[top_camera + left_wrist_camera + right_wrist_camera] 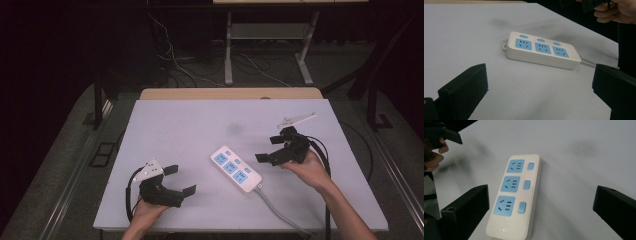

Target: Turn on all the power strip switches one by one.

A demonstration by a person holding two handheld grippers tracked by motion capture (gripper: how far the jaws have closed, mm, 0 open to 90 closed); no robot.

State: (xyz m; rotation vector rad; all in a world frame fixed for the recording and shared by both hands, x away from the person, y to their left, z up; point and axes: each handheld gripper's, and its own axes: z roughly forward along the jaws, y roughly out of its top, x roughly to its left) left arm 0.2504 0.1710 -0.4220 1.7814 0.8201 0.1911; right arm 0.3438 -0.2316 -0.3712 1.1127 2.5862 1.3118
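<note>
Nearest the high camera, the left gripper (178,179) hovered at seven o'clock of the desk (175,125), jaws spread and empty. White and three-socketed, the power strip (236,168) lay flat just right of the desk's centre, its long axis running from ten o'clock to four o'clock (cord end toward four). It sat between both grippers, touching neither. Spread and empty too, the right gripper (268,149) hung at the strip's two o'clock side and looked the nearer. Its grey cord (274,206) ran toward the near desk edge; no plug could be made out.
</note>
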